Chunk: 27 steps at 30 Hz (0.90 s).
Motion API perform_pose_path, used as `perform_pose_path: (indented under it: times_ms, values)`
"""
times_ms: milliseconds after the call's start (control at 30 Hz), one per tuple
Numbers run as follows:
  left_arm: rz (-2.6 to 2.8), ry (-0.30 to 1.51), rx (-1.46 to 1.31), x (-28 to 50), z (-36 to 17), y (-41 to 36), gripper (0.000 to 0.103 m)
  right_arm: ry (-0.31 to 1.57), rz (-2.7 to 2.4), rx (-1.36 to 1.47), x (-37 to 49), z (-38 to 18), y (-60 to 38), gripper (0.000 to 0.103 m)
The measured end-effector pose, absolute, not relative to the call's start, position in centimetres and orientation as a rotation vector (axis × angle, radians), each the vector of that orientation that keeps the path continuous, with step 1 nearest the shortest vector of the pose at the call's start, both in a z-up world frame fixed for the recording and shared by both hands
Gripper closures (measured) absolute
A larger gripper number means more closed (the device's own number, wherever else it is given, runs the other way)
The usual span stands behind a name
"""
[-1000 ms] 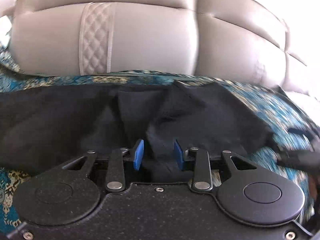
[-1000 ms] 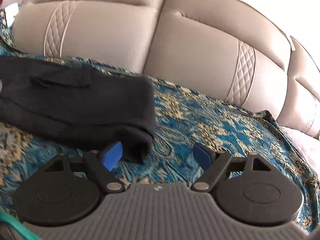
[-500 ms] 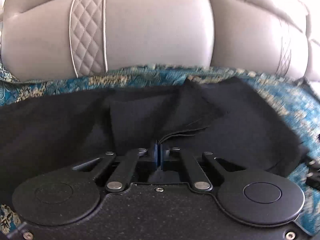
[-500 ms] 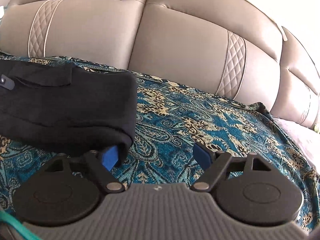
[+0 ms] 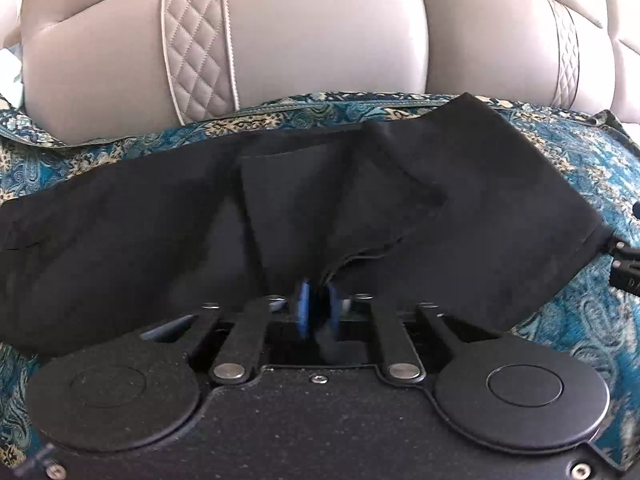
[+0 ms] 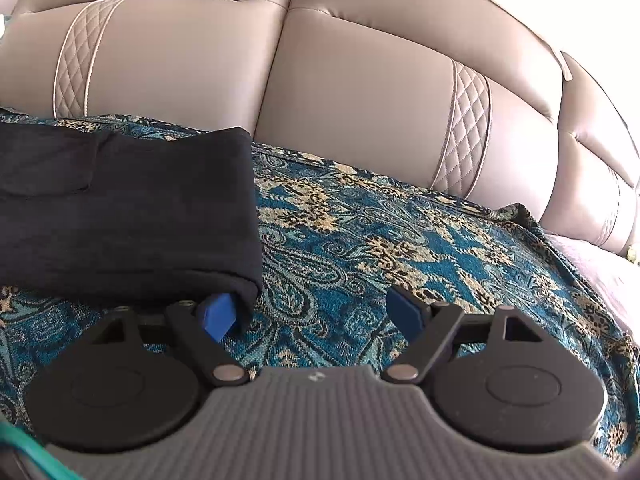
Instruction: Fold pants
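Black pants (image 5: pixel 480 208) lie flat across a blue patterned cover (image 5: pixel 592 168) on a sofa seat. My left gripper (image 5: pixel 318 312) is shut on the near edge of the pants, with a fold of black cloth pinched between its blue pads. In the right wrist view the pants (image 6: pixel 128 208) fill the left side, and their end lies by my right gripper (image 6: pixel 312 312). That gripper is open and empty. Its left blue pad (image 6: pixel 218 316) touches the corner of the cloth, and its right pad (image 6: pixel 404 310) is over the bare cover.
The beige leather sofa back (image 5: pixel 320 32) with quilted stripes rises right behind the pants. It also shows in the right wrist view (image 6: pixel 360 80). The patterned cover (image 6: pixel 400 248) stretches to the right. Part of the right gripper (image 5: pixel 626 268) shows at the right edge of the left wrist view.
My left gripper has shut on the pants' near edge; it was open a second ago. My right gripper has shifted right along the pants' end and stayed open.
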State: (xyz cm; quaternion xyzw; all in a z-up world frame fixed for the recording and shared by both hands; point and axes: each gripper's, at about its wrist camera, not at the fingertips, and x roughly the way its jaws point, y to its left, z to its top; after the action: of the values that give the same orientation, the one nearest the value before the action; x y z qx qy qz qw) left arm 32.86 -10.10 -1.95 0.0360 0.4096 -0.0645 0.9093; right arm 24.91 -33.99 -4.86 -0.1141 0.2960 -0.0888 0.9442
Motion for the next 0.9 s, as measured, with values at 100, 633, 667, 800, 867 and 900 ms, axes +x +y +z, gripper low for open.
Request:
perform_pose_path:
  times_ms: [100,633,667,800,867,900]
  values:
    - [-0.102,0.79,0.068,32.2,-0.5,-9.4,0.061,0.593,-0.163,-0.26,25.1,-4.9,-34.0,0.016]
    - [-0.28,0.784,0.083,38.0,-3.1,-19.2,0.094,0.562,-0.122,-0.251,24.9,-4.9,-33.7,0.029]
    - [-0.263,0.762,0.065,38.2,-3.2,-18.8,0.093,0.56,-0.114,-0.257,24.8,-5.0,-33.5,0.032]
    - [-0.163,0.758,0.059,39.2,-3.3,-16.3,0.092,0.549,-0.091,-0.308,24.6,-5.1,-32.7,0.039]
    - [-0.088,0.752,0.054,39.8,-3.3,-14.5,0.09,0.547,-0.093,-0.317,24.6,-5.1,-32.5,0.039]
    - [-0.048,0.754,0.04,40.2,-3.3,-13.4,0.089,0.548,-0.094,-0.318,24.6,-5.1,-32.5,0.039]
